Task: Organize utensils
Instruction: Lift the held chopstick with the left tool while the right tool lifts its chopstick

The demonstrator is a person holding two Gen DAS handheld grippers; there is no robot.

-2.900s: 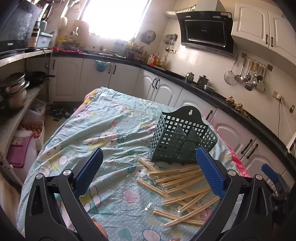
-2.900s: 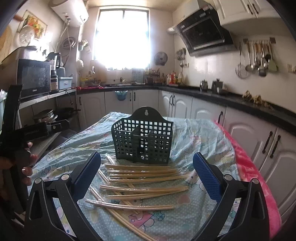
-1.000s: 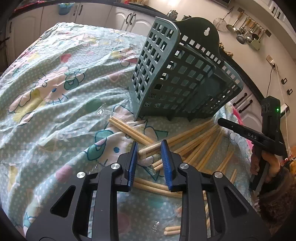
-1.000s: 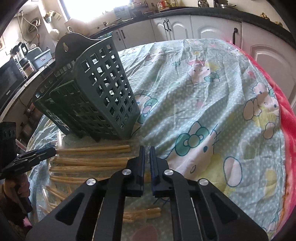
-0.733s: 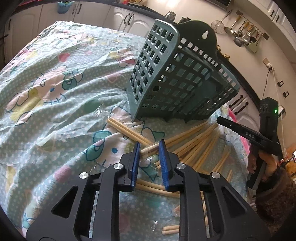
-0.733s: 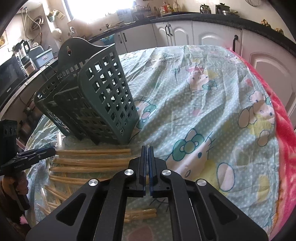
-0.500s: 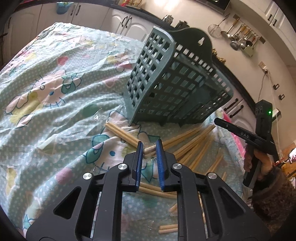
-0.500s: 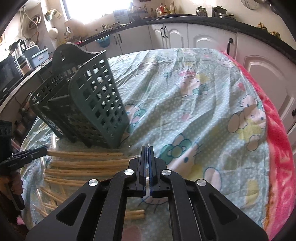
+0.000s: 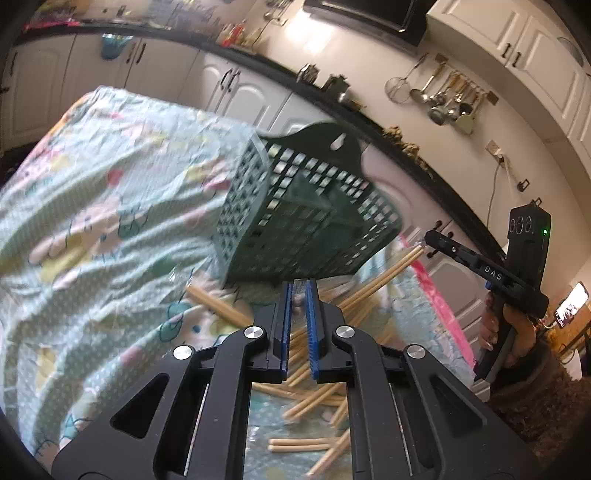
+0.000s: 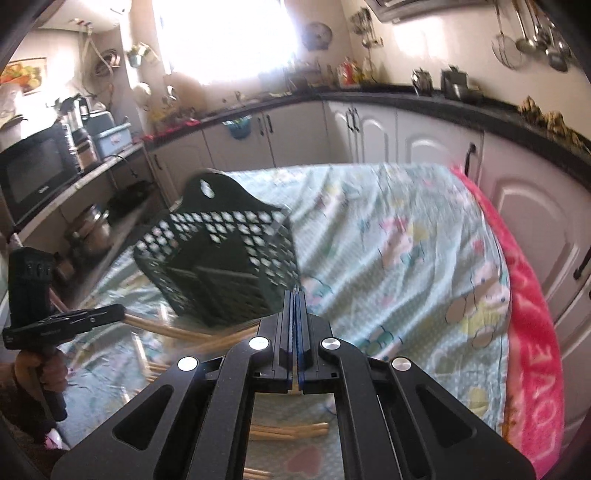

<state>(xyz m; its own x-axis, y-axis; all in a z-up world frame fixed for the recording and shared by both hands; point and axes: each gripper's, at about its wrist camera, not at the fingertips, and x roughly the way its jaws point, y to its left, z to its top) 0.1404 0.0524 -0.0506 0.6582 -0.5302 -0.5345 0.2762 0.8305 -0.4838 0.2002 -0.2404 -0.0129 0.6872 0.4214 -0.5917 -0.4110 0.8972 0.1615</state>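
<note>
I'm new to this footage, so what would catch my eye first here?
A dark green slotted utensil basket stands mid-table on the cartoon-print tablecloth, with pale wooden chopsticks scattered in front of it. The left gripper and right gripper fill the foreground, jaws closed.

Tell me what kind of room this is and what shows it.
A home kitchen, by the look of it: ladles and strainers hang on the wall, a range hood sits above a dark countertop with white cabinets, and a microwave stands on a side shelf.
</note>
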